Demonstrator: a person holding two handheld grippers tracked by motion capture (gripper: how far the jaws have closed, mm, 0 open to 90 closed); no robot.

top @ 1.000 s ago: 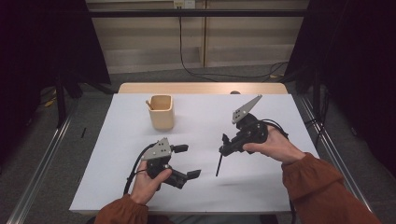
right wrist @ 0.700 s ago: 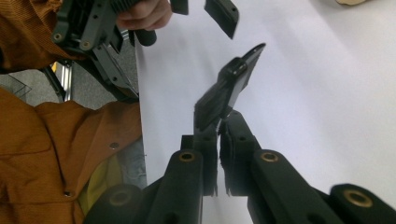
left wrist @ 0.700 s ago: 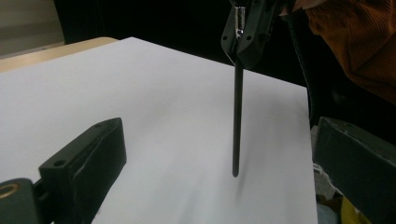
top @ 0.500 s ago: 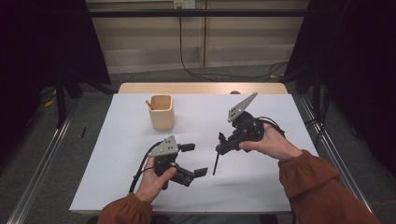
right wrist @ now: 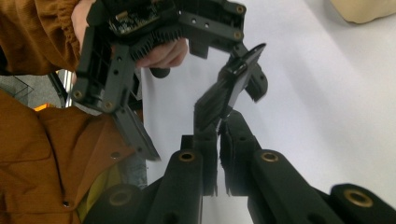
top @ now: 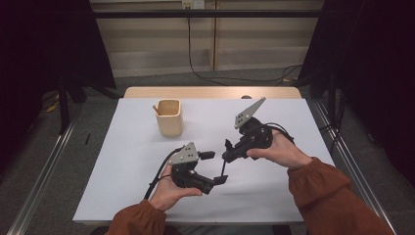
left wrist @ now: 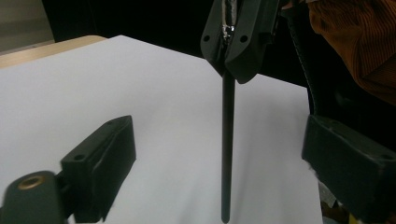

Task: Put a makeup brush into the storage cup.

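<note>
My right gripper (top: 228, 155) is shut on the top of a thin black stick (top: 223, 168), which hangs tip down just above the white table sheet (top: 122, 171). In the left gripper view the stick (left wrist: 227, 140) stands upright below the right gripper (left wrist: 238, 51). My left gripper (top: 215, 167) is open, one jaw on each side of the stick and neither pad touching it. Its jaws have just been closing a little. From the right gripper view, my own shut jaws (right wrist: 218, 140) point at the left gripper (right wrist: 163, 28) in its hand.
A tan wooden cup (top: 169, 117) stands at the back left of the sheet with a brown stick (top: 155, 108) leaning in it. The sheet ends at the table's front edge near the person's orange sleeves (top: 323, 196). Dark curtains flank the table.
The left gripper has moved right towards the right gripper, so its jaws now straddle the hanging stick and stand slightly narrower. The right gripper and stick have barely shifted.
</note>
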